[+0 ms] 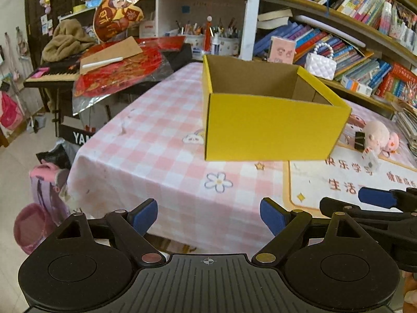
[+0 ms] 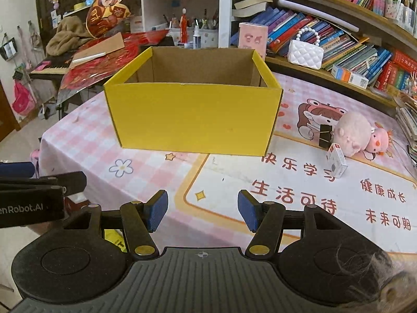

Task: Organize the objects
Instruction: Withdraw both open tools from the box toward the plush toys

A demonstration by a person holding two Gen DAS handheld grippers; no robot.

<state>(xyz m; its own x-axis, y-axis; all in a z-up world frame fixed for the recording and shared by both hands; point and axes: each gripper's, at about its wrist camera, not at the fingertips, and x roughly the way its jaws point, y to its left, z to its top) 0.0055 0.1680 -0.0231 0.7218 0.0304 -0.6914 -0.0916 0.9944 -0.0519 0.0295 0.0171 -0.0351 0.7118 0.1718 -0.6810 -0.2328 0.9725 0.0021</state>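
An open yellow cardboard box (image 1: pixel 271 127) (image 2: pixel 192 117) stands on the pink checked tablecloth; what shows of its inside is bare. To its right lie a pink plush pig (image 2: pixel 354 133) (image 1: pixel 378 133), a black binder clip (image 2: pixel 325 135) (image 1: pixel 360 140) and a small white carton (image 2: pixel 337 159) (image 1: pixel 371 159). My left gripper (image 1: pixel 208 217) is open and empty, near the table's front edge, short of the box. My right gripper (image 2: pixel 202 211) is open and empty, over the printed mat in front of the box.
A bookshelf (image 2: pixel 338 39) full of books runs along the back right, with a white quilted purse (image 2: pixel 306 53). A keyboard piled with red paper and cardboard (image 1: pixel 114 70) stands at the left. A pink backpack (image 1: pixel 47 190) hangs by the table's left corner.
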